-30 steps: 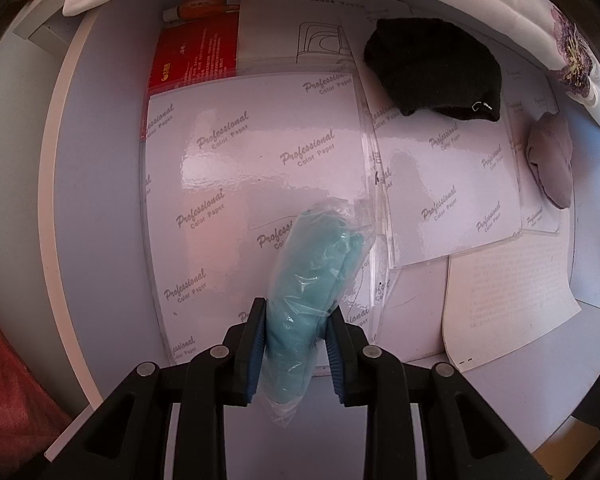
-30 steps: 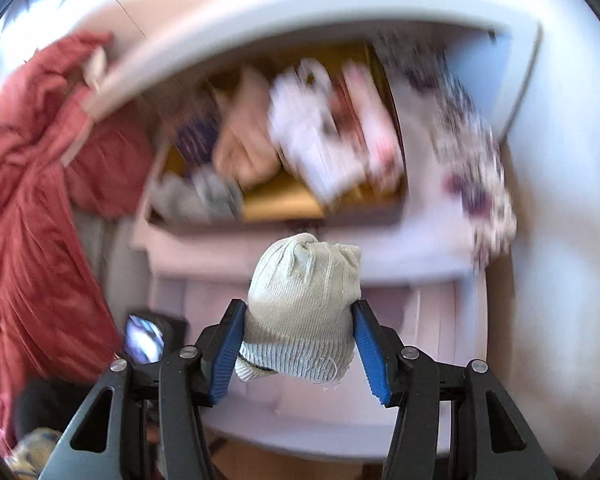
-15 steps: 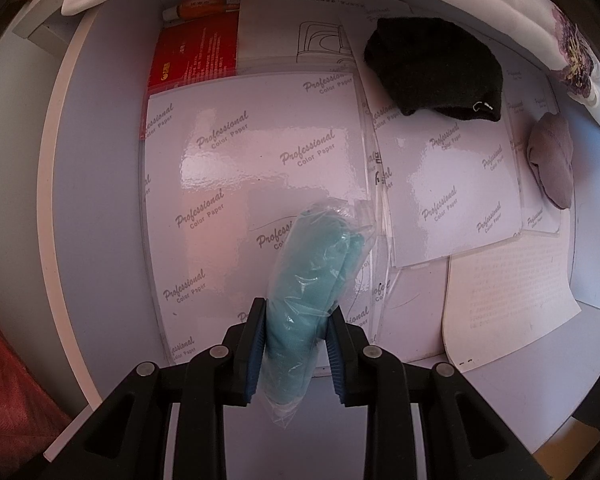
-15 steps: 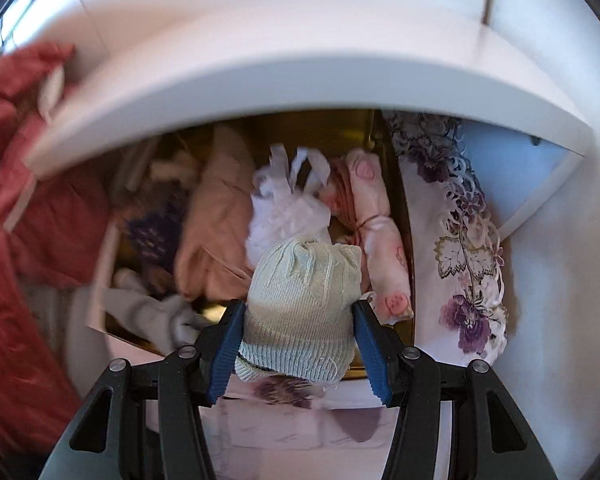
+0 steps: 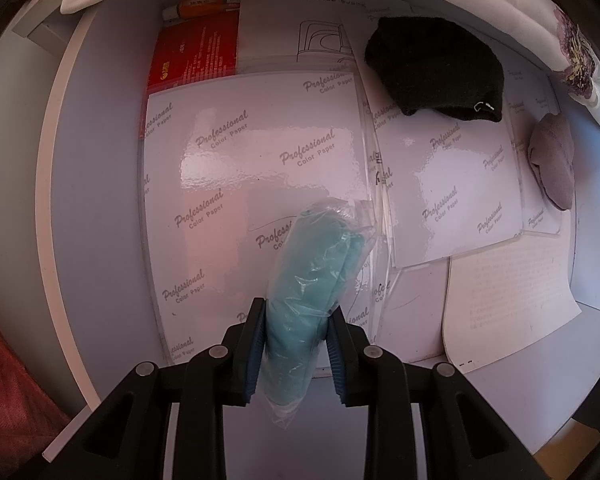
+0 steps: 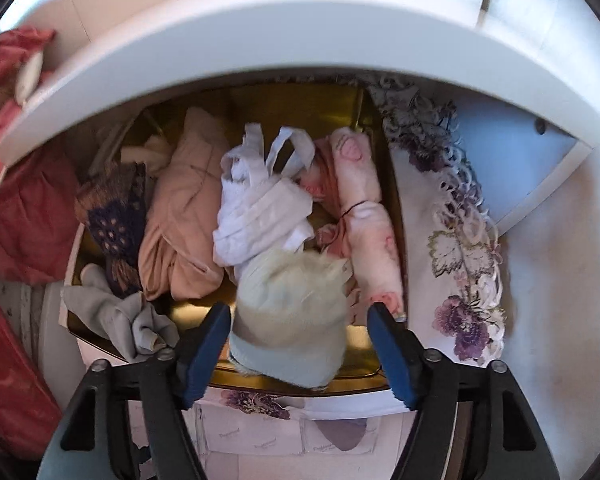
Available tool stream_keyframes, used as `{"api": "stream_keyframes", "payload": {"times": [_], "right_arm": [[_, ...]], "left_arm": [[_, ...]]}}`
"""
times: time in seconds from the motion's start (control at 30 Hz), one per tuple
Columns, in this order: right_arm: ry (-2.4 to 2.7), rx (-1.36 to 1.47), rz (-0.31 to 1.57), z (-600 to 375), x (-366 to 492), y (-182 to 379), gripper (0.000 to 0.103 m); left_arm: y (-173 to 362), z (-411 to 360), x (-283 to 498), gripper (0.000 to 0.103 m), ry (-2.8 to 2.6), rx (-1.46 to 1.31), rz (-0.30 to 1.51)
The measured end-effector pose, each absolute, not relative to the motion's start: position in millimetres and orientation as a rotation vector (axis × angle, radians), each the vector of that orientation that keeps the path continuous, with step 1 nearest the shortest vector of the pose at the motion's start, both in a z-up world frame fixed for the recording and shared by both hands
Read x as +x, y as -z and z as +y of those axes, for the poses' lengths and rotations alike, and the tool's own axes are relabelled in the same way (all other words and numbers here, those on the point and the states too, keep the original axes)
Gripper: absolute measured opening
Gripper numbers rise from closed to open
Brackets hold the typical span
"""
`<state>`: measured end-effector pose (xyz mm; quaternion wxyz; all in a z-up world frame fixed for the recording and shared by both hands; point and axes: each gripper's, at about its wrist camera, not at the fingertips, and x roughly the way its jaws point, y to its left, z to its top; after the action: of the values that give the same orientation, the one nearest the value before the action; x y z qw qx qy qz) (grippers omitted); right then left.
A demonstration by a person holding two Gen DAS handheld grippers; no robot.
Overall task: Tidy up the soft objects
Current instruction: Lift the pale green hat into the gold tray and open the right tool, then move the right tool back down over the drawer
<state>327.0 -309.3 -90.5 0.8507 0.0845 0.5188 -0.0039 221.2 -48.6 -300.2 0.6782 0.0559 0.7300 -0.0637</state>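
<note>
**Knit hat let go over the gold tray; bagged teal cloth held over the counter**

Right gripper [image 6: 300,344]: jaws just opened wide, clear of the pale cream ribbed knit hat [image 6: 290,316] on both sides. Hat blurred, apparently dropping toward the front of the shiny gold tray [image 6: 360,380], between the crumpled white plastic bag [image 6: 260,208] and the rolled pink rose-print cloth [image 6: 366,216]. Light, floppy, no fixed shape; likely to slump where it lands. If retaken, best pinched across the thick ribbed brim.

Left gripper [image 5: 296,340]: jaws narrow, pressed on the teal folded cloth in a clear plastic bag [image 5: 312,276], hanging above the glossy paper packs [image 5: 256,168] on the pale counter [image 5: 100,200]. Film slick and crinkly, padding soft beneath; grip across the bulk, not the loose film tail, judged safest.

Waiting on the counter: black knit cap [image 5: 436,68], dense and woolly, and a small mauve rolled fabric piece [image 5: 552,160]. Both light and squashable.
</note>
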Motion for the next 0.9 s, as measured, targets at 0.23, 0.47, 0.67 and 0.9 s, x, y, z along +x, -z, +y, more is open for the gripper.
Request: {"api": "stream_keyframes", "payload": {"times": [0.23, 0.47, 0.67, 0.9], "right_arm": [[0.002, 0.214, 0.978, -317.7, 292.1, 59.1, 0.082], [0.056, 0.201, 0.835, -327.9, 222.7, 35.1, 0.103], [0.081, 0.28, 1.003, -334.1, 202.8, 76.2, 0.103], [0.103, 0.423, 1.283, -342.1, 199.5, 156.9, 0.103]], "left_arm": [[300.7, -47.7, 221.1, 0.028, 0.143, 0.123, 1.64], [301.5, -48.0, 221.3, 0.029, 0.143, 0.128, 1.64], [301.4, -49.0, 220.0, 0.03, 0.14, 0.131, 1.637], [303.2, -51.8, 217.9, 0.03, 0.138, 0.143, 1.636]]}}
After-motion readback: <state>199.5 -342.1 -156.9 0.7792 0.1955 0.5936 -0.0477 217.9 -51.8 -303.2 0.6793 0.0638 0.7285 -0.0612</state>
